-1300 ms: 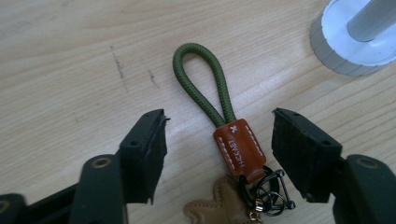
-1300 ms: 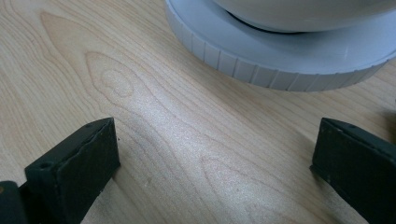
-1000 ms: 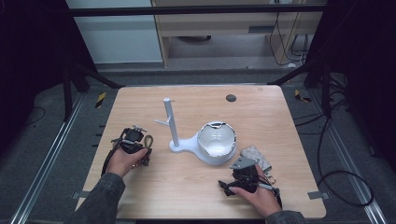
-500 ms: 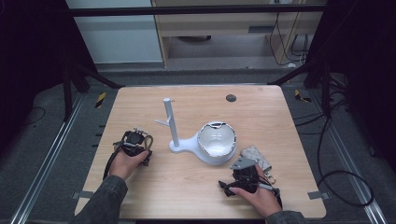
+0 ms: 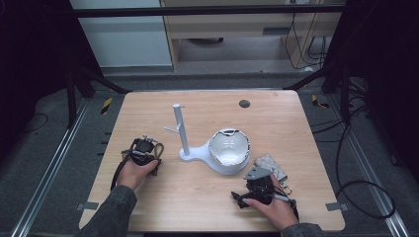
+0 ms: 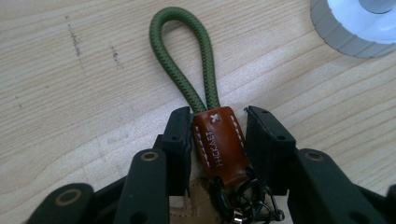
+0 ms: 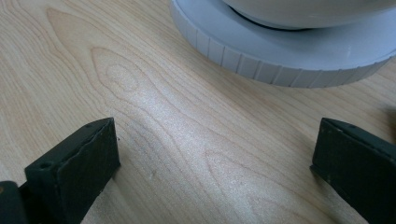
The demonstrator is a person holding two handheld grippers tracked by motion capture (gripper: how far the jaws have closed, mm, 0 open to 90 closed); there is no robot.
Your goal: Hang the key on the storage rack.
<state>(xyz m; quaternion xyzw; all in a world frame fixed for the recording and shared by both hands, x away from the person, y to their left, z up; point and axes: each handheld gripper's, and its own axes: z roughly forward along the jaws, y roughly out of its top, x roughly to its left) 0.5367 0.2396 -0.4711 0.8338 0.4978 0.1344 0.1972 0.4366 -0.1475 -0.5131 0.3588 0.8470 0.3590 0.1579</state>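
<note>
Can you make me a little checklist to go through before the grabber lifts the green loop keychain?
1. Brown leather tab sits between the jaws of the left gripper: ok.
2. Both pads press the tab: cannot tell; the jaws have just been closing, the left pad touches, a thin gap shows at the right one.
3. Green cord loop lies free on the table: ok.
4. Metal rings hang untangled below the tab: cannot tell.
5. White stand is apart from the loop: ok.
6. Right gripper is open and holds nothing: ok.
</note>
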